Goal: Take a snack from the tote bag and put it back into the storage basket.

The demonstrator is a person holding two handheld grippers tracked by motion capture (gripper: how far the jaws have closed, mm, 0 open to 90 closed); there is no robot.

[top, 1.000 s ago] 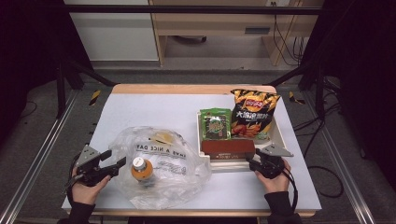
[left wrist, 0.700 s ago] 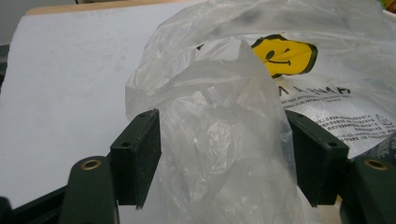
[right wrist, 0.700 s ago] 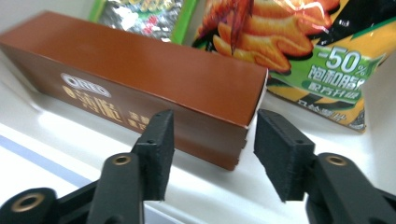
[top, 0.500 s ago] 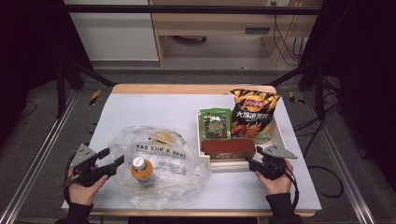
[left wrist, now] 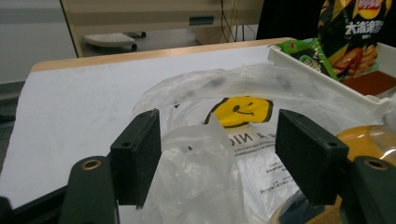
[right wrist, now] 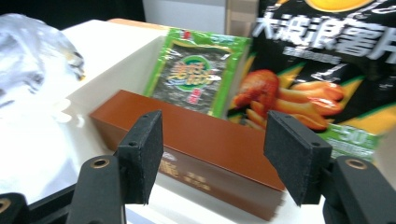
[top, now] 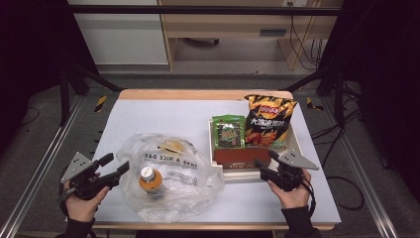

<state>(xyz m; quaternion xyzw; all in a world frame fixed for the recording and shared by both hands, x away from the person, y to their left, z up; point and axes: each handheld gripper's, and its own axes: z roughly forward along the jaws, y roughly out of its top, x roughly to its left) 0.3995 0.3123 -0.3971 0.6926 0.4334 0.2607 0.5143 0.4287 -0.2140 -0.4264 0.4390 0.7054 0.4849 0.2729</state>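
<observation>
A clear plastic bag with a yellow smiley face lies at the front left of the table. Inside it stands a bottle with an orange top. My left gripper is open at the bag's left edge, and a loose fold of the bag rises between its jaws without being pinched. My right gripper is open, its jaws having just been opening, with nothing between them. Just beyond it a brown box lies in the white tray.
The tray also holds a green seaweed packet and a black and orange chip bag that leans on its far wall. Bare white tabletop stretches behind the plastic bag. The table's front edge runs close under both hands.
Both hands have lifted slightly. The left gripper has drawn a little to the left, off the bag's edge. The right gripper's jaws stand wider apart than before.
</observation>
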